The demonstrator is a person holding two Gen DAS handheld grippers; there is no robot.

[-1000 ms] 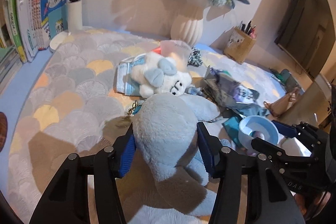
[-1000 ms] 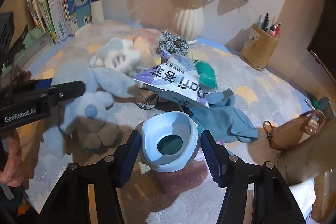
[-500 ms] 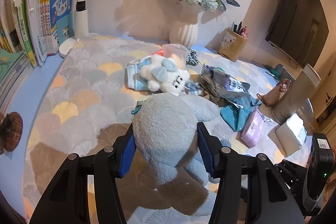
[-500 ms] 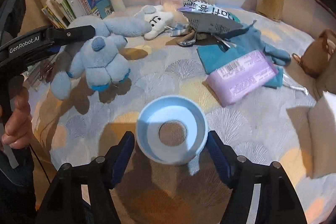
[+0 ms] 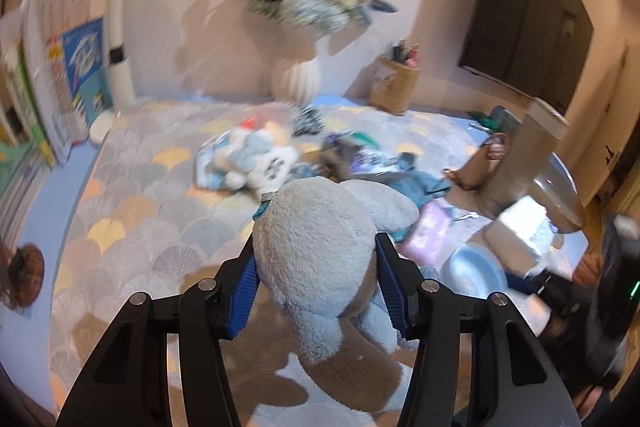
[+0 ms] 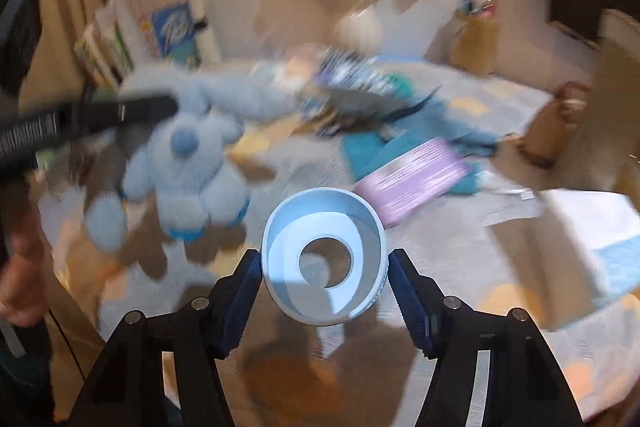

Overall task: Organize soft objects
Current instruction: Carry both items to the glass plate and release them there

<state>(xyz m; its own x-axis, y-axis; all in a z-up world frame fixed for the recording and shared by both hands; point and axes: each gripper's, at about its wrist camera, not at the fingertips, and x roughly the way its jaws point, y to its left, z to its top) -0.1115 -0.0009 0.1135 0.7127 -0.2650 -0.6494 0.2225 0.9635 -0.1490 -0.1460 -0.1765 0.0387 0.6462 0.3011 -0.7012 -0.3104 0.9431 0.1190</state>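
The left gripper (image 5: 316, 287) points down at a slant over the tabletop (image 5: 132, 211), its blue-padded fingers (image 5: 244, 291) clamped on a blue plush toy (image 5: 316, 259), whose body bulges between the pads while its legs hang below them. In the right wrist view the toy (image 6: 188, 167) dangles clear of the surface, under the black finger of that gripper.

The right gripper (image 6: 324, 287) also tilts downward. A pale blue cup (image 6: 324, 259) with a round hole in its base sits between its fingers (image 6: 408, 299), mouth toward the camera; the jaws are closing, and both pads touch its sides. Nothing shows inside the cup.

A fan-patterned cloth in grey, yellow and orange covers the tabletop. On it lie a white plush (image 5: 256, 163), a teal cloth (image 6: 360, 151), a purple pack (image 6: 416, 179) and a printed bag (image 6: 360, 83), heaped close together. A brown handbag (image 5: 476, 171) sits to the right. At the back stand a white vase (image 5: 296, 79) of blue and white flowers, a pen holder (image 5: 394, 83) and upright books (image 5: 68, 67). Both views are motion-blurred.
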